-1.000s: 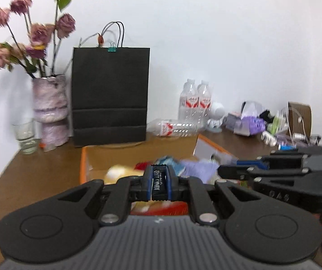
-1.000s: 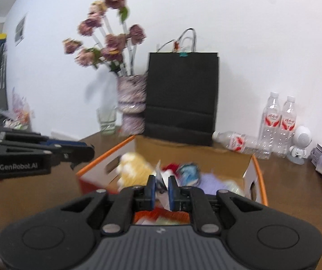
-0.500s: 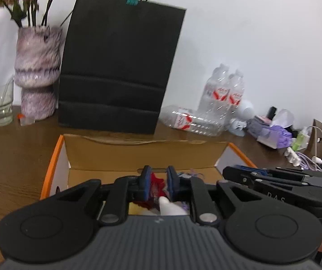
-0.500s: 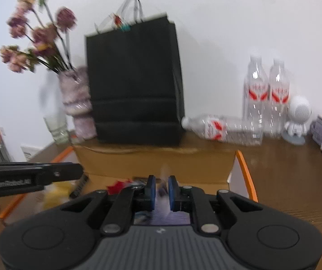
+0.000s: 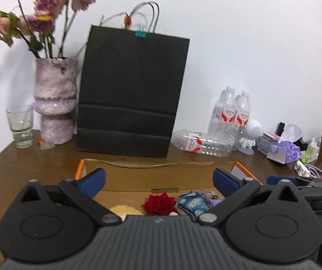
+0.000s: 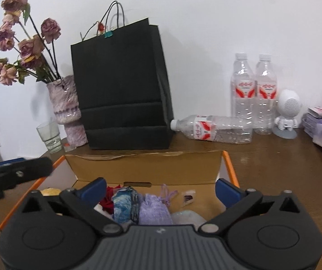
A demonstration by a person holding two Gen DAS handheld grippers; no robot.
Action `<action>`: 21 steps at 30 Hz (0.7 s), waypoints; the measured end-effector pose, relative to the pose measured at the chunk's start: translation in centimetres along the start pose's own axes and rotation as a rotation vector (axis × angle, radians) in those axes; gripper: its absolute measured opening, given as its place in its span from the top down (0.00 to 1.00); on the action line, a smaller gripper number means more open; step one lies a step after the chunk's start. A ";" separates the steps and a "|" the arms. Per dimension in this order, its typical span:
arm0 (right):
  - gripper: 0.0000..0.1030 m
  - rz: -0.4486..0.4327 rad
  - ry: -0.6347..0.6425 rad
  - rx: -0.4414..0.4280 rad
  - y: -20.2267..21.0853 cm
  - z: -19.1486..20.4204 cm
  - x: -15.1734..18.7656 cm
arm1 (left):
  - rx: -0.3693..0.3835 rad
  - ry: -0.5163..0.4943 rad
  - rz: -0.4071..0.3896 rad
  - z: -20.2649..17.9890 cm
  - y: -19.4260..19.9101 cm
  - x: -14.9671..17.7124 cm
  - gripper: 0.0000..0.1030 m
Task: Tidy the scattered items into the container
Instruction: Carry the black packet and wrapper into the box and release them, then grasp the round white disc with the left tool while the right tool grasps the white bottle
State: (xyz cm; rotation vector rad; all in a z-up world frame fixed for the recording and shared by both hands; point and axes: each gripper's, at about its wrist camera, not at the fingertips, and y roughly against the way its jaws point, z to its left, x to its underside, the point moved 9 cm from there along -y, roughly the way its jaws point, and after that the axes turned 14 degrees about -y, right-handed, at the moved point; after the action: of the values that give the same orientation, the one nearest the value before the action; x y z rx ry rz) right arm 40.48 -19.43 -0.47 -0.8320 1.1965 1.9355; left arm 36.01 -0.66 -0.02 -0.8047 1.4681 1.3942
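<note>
Both tongs, left (image 5: pixel 158 181) and right (image 6: pixel 161 189), are opening wide above the box (image 6: pixel 143 168) and pinch nothing. Inside the box lie a rose (image 5: pixel 159 205), a blue pouch (image 6: pixel 123 204) (starry print) and a lilac bag (image 6: pixel 153 210).

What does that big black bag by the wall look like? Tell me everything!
The black bag looks like matte paper, tall and boxy, with horizontal creases low on its front. It has thin cord handles and a small teal clip pinching its top edge. It stands upright on the wooden table, behind the cardboard box and beside the purple vase.
</note>
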 end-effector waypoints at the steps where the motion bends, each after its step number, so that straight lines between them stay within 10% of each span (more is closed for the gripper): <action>1: 0.00 -0.004 0.003 0.000 0.5 0.1 0.1 | -0.003 0.002 -0.006 0.1 0.5 -0.1 0.00; 12: 0.00 -0.140 0.046 -0.030 12.0 -0.8 1.8 | -0.021 -0.052 -0.038 1.0 8.6 1.9 0.00; 21: 0.00 -0.050 0.042 -0.023 16.3 -2.5 9.2 | -0.056 -0.135 0.135 1.8 11.9 10.1 0.00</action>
State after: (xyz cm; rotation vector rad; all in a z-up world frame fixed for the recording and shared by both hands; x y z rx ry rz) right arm 22.49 -24.89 -1.18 -0.9104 1.1695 1.9030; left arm 21.83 4.19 -4.72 -0.6417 1.4057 1.5657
